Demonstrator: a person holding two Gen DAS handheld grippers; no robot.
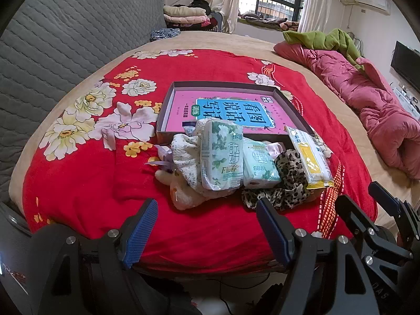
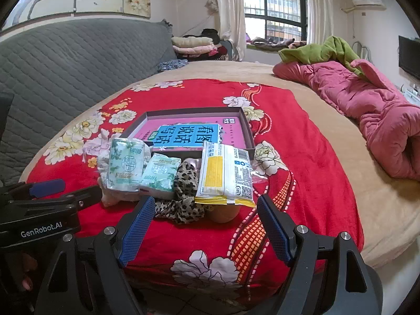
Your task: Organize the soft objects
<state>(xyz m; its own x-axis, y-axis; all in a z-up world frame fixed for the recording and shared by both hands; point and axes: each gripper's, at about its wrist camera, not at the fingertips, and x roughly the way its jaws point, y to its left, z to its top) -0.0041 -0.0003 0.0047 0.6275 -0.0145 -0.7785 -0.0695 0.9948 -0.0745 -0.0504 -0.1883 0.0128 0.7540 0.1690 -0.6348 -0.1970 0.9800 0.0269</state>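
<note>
Blue-padded left hand-held gripper [image 1: 207, 220] agape, seemingly empty

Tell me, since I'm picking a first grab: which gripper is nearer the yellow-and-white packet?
Right. The right gripper sits just before the yellow-and-white packet; the left gripper lies off to its left.

Bed under red floral blanket [image 1: 92, 178]. Grey quilted headboard [image 1: 65, 39] left. Pink quilt [image 2: 367, 110] right, green cloth [image 2: 323, 50] atop. Barred window [image 2: 273, 2].
</note>
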